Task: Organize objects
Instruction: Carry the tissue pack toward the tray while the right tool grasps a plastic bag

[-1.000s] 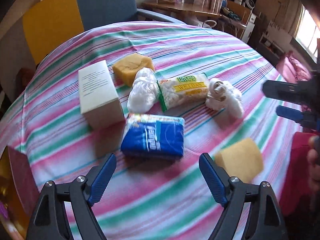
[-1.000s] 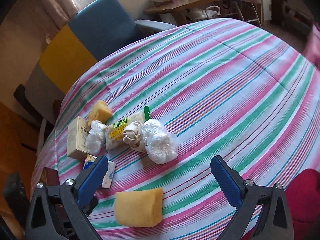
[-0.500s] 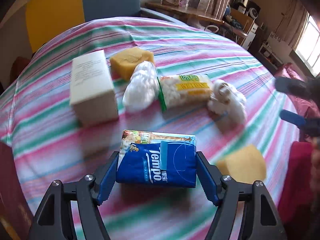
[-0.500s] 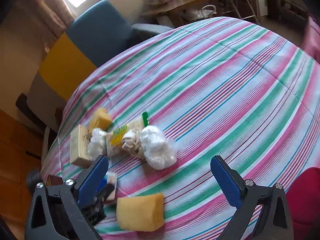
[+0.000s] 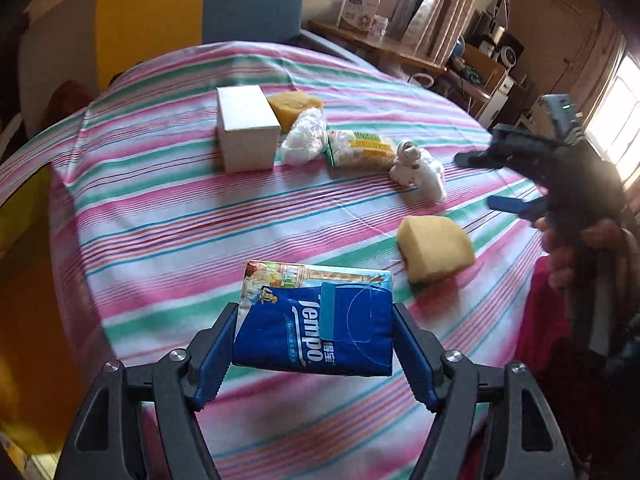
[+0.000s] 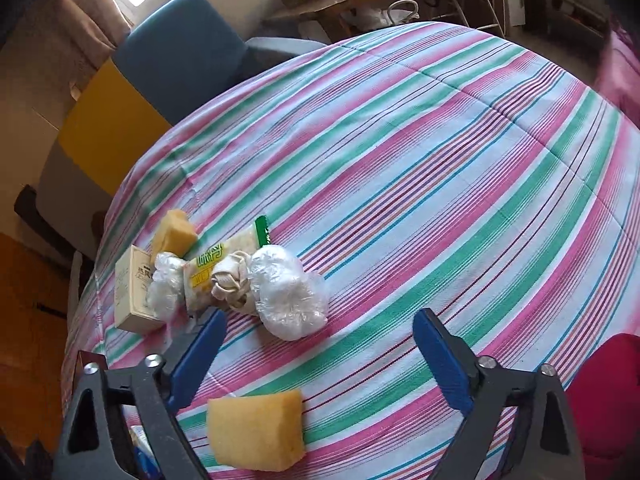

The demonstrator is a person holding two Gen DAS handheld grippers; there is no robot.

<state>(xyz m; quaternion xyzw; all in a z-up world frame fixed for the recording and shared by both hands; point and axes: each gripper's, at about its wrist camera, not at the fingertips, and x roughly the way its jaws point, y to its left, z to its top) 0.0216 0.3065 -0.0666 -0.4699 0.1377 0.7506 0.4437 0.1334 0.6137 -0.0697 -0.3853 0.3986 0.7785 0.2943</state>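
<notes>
We see our left gripper [image 5: 312,344] pinching the blue tissue pack [image 5: 316,326] by its two sides, lifted above the striped tablecloth [image 5: 160,216]. Our right gripper [image 6: 320,354] is spread wide, holding nothing, with the yellow sponge [image 6: 256,432] near its left finger.

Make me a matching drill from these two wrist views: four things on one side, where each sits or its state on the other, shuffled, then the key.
1. blue tissue pack
2. white box
3. lone yellow sponge
4. right gripper

A. open, holding nothing
B. alone on the cloth, apart from the cluster
C. clamped in the left gripper
D. at the cluster's end, beside another sponge

Pairs: 1-C, 2-D, 3-B, 4-A
</notes>
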